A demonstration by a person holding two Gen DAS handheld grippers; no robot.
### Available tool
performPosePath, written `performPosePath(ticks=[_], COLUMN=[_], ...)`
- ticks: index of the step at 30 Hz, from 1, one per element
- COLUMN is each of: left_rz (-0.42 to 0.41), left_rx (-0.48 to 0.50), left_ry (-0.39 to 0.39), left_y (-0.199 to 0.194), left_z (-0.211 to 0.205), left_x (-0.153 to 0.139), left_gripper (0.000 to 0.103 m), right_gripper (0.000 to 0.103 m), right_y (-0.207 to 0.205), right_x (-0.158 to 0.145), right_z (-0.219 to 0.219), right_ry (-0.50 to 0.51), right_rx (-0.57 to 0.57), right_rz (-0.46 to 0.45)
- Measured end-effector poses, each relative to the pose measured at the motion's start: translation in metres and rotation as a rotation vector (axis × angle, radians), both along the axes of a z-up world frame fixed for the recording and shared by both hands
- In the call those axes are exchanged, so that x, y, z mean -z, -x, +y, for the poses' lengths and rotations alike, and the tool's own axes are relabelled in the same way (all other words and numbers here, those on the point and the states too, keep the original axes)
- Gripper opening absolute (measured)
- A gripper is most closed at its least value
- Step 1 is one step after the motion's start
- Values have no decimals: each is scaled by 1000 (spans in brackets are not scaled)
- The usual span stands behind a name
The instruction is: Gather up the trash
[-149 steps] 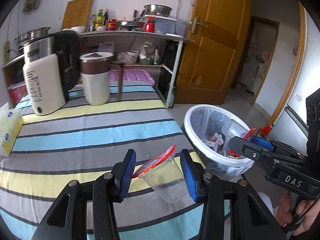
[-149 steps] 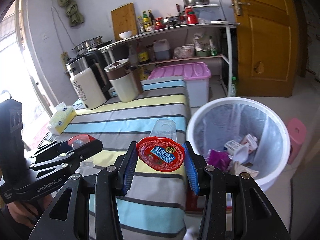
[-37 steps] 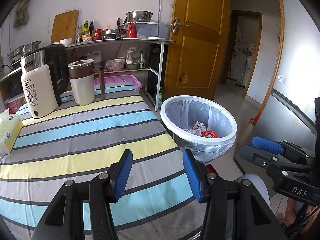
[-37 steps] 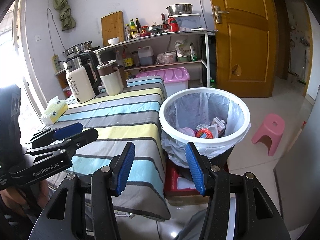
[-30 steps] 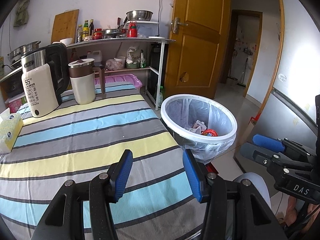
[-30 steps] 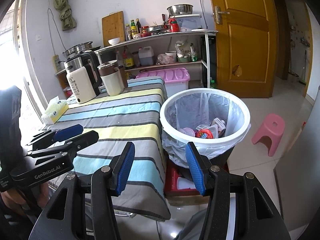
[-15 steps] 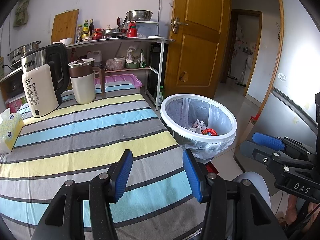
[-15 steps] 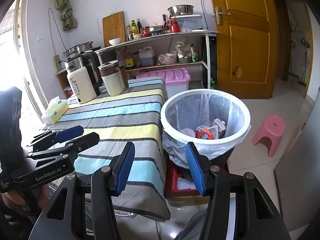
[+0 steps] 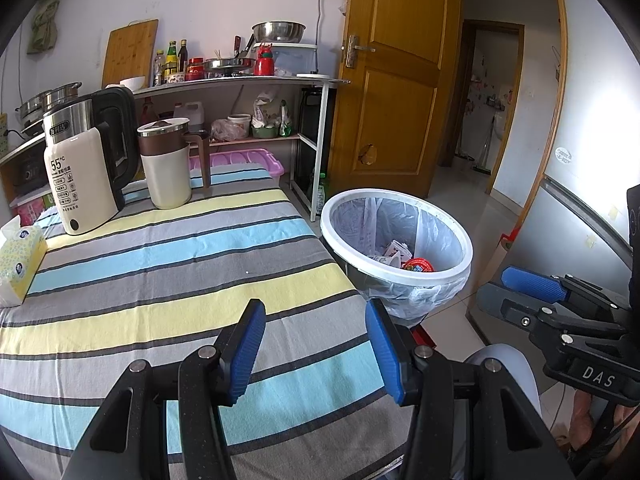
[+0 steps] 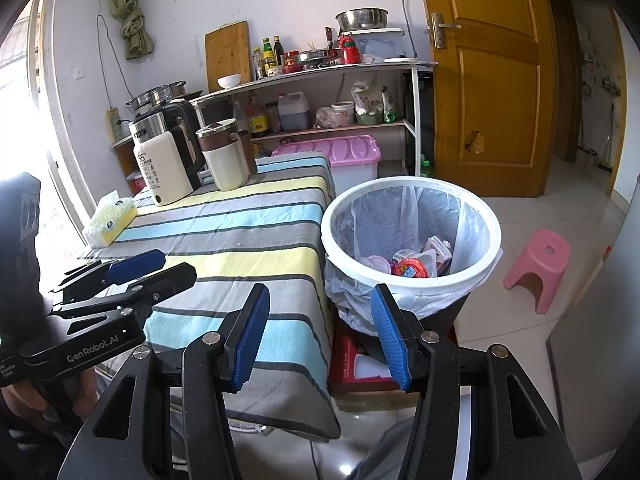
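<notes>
A white-rimmed trash bin [image 9: 460, 272] lined with a clear bag stands on the floor by the table's right edge; it also shows in the right wrist view [image 10: 412, 184]. Inside lie a red-lidded plastic cup [image 10: 410, 269], cartons and other wrappers. My left gripper [image 9: 314, 350] is open and empty above the near part of the striped table [image 9: 160, 280]. My right gripper [image 10: 320, 338] is open and empty, held low in front of the bin and the table's corner.
A white kettle [image 9: 80, 180], a brown-and-cream jug [image 9: 166, 168] and a tissue box [image 9: 18, 260] stand at the table's far and left side. A shelf of kitchenware [image 9: 240, 80], a pink storage box [image 10: 340, 156], a wooden door [image 9: 396, 92] and a pink stool [image 10: 540, 268] surround it.
Five seconds ago each gripper held a red-lidded plastic cup near the bin; both now stand open and empty and the cups lie in the bin. In the last second, almost nothing moved.
</notes>
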State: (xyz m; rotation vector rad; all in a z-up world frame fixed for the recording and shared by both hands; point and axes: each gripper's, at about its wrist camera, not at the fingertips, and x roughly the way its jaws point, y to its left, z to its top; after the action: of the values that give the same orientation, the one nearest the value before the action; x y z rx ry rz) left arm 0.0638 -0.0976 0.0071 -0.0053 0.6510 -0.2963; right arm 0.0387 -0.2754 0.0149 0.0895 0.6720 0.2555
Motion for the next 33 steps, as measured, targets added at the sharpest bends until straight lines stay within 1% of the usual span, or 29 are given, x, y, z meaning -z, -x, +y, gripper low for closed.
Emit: performPosePath(ticks=[27,33], left_rz=[-12,-20], left_rx=[3,0], left_ry=[10,-12], left_y=[5,5], left_z=[1,-1], left_x=[-4,-4], left_gripper=[52,52], right_gripper=[54,54], right_y=[-2,-2], right_x=[0,0], right_z=[-1,0], right_ry=[0,1], right_rx=[-3,-3], right_rz=[2,3])
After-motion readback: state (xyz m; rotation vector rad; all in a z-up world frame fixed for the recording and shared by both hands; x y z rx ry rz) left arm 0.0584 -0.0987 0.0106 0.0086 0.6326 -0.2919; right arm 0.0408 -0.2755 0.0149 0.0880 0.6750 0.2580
